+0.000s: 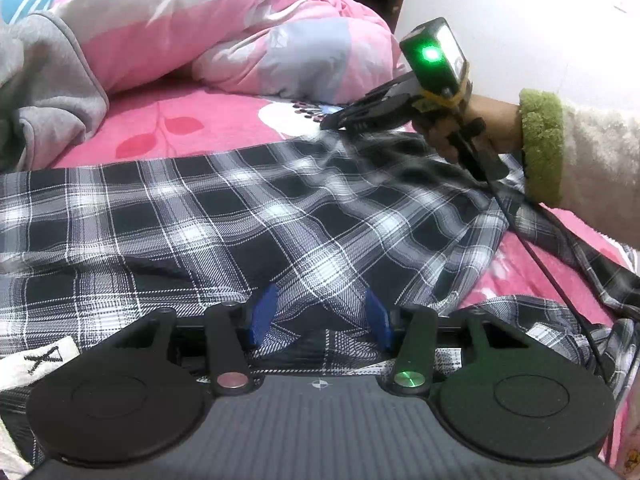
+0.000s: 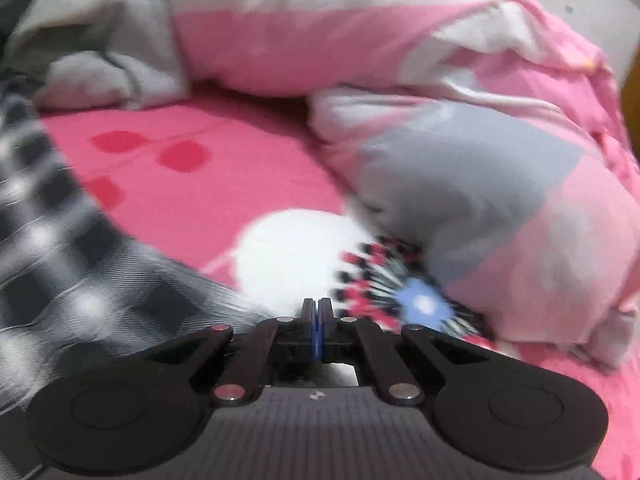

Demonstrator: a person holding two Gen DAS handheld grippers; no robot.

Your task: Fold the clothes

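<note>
At the far left of the left wrist view, a grey hooded garment (image 1: 48, 92) lies bunched on a bright pink bedsheet (image 1: 208, 120) printed with red leaves. Behind it a pink, white and grey quilt (image 1: 224, 28) is heaped along the back of the bed. Across the middle, a black-and-white plaid shirt (image 1: 224, 216) is spread over the sheet, wrinkled toward the right, where a loose part trails off the spread. A white label with a black mark (image 1: 40, 356) shows at the shirt's lower left edge.

At the bottom centre, the left gripper (image 1: 320, 316) sits low over the near edge of the shirt. Its blue fingertips (image 1: 264, 312) stand partly apart, with a fold of plaid cloth rising between them; whether the pads press on the cloth cannot be told.

To the right, a hand (image 1: 452, 132) in a cream fleece sleeve with a green cuff (image 1: 540, 148) holds the right gripper (image 1: 334, 122) above the shirt's far right corner. A green light glows on its camera block, and a black cable hangs from it.

In the blurred right wrist view, the right gripper's blue pads (image 2: 316, 332) are pressed flat together with nothing between them. The plaid shirt lies to their left, the quilt to their right.
</note>
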